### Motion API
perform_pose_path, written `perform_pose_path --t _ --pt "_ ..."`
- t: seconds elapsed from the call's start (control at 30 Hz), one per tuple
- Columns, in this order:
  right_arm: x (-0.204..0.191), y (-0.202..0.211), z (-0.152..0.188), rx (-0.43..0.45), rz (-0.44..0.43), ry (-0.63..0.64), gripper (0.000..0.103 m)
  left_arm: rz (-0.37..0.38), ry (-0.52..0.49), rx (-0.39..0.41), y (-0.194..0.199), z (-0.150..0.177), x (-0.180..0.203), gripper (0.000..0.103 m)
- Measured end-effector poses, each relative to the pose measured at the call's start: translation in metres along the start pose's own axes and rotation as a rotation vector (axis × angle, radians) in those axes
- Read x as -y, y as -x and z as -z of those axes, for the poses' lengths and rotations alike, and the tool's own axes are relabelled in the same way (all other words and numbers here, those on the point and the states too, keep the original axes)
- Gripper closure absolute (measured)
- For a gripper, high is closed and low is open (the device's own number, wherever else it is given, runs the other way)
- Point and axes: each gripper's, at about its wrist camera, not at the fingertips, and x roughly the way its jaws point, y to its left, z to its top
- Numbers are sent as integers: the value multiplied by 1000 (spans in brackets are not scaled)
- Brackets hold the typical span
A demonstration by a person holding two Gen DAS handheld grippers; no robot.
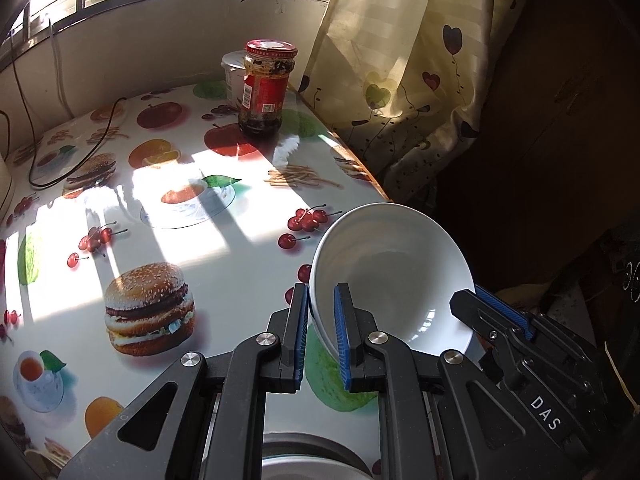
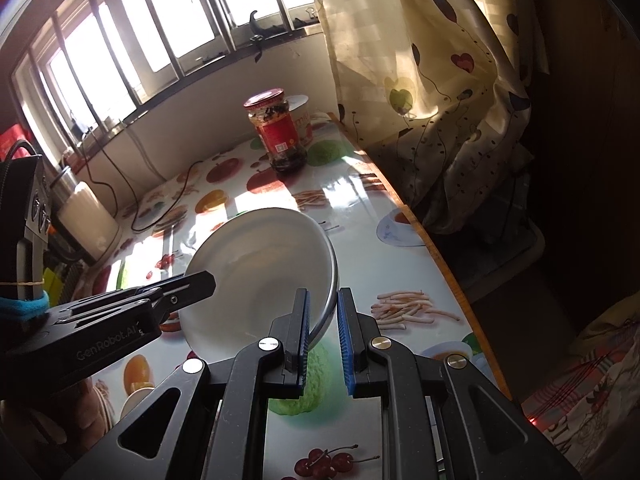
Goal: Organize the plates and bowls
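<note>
A white bowl (image 1: 396, 272) is tilted above the table near its right edge. My left gripper (image 1: 322, 334) is shut on the bowl's left rim, one pad inside and one outside. My right gripper (image 2: 323, 334) straddles the opposite rim of the same bowl (image 2: 260, 272); its jaws stand a little apart from the rim. The right gripper shows in the left wrist view (image 1: 492, 312) at the bowl's right rim. The left gripper shows in the right wrist view (image 2: 176, 292) on the bowl's left side. A white rim of another dish (image 1: 312, 468) shows below the left gripper.
The table (image 1: 240, 256) has a glossy cloth printed with fruit and burgers. A red-lidded sauce jar (image 1: 266, 88) and a white tub (image 1: 234, 76) stand at the back. A black cable (image 1: 80, 160) lies at the left. A curtain (image 1: 400, 72) hangs past the right edge.
</note>
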Motion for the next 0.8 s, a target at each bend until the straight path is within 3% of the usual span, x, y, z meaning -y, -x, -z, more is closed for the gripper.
perform_pose_path --t 0.8 --pt "-31 47 19 48 -28 35 89 6 14 62 54 25 -5 89"
